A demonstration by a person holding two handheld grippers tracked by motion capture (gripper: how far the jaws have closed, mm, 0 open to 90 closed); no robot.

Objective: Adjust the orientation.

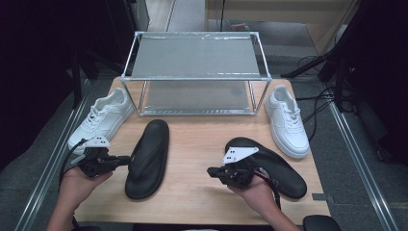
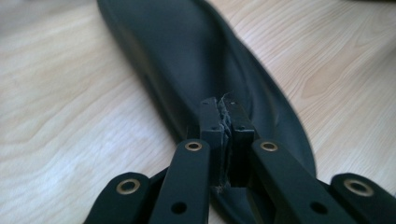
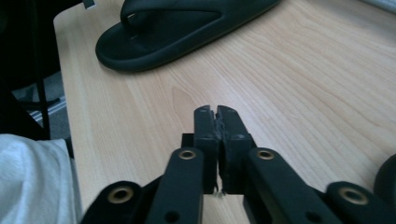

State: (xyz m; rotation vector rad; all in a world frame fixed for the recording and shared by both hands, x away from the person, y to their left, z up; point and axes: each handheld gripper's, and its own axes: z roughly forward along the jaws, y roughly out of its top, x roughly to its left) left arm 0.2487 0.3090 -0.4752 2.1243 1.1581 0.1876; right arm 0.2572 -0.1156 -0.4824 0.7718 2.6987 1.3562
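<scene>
High view: plain black slipper (image 1: 148, 159) beside left gripper (image 1: 126, 160), no legible writing.

Light fell evenly from overhead on the worktop (image 1: 202, 144); its surroundings in the high view were near black. The rack's top shelf (image 1: 195, 57) carried a pale sheen. Shadows were soft and short. Both gripper views were sharp at the fingers (image 2: 211, 122), softening beyond; the black slipper (image 2: 187, 56) was slightly blurred, its detail lost in darkness.
</scene>
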